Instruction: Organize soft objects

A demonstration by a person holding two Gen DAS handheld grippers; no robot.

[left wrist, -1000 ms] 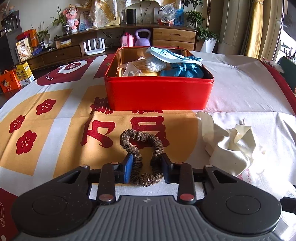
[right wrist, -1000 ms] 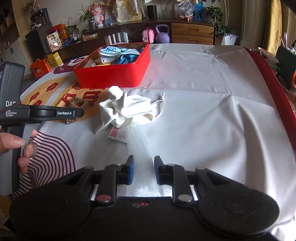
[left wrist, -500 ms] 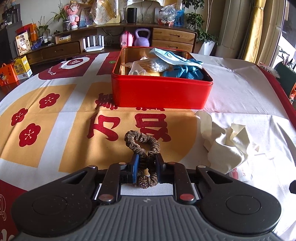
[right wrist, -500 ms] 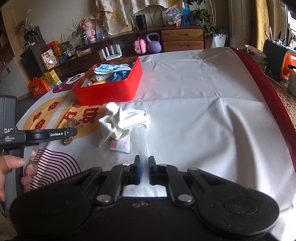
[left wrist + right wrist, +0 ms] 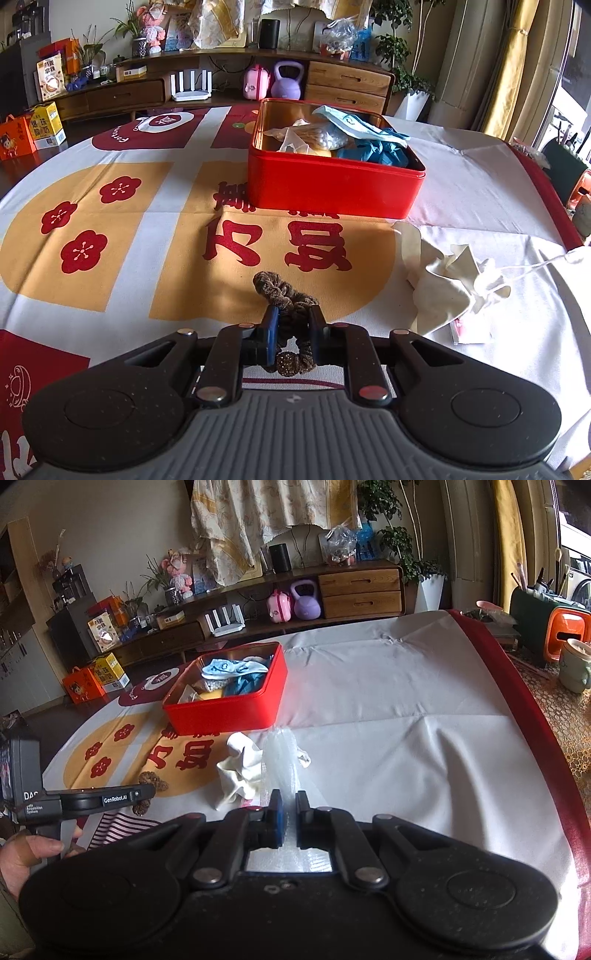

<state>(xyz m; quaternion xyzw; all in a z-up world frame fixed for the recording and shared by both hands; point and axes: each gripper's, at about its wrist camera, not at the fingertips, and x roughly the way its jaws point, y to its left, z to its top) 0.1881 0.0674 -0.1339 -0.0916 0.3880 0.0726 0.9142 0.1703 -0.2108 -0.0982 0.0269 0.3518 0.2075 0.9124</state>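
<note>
Spreading across the table, the cloth (image 5: 110, 192) shows big red characters; I can't read them. The red tin (image 5: 332, 188) sits far centre, open, already filled with soft goods, likely the drop spot. Left gripper (image 5: 292, 325) is clamped on the brown scrunchie (image 5: 284, 291); right gripper (image 5: 289, 810) pinches bubble wrap (image 5: 282, 753). Side print reads "GenRobot.AI".

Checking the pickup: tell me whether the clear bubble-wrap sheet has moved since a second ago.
Yes. The clear bubble-wrap sheet, clamped in the right tongs, has lifted off the white tablecloth and now stands up toward the red tin box.
</note>
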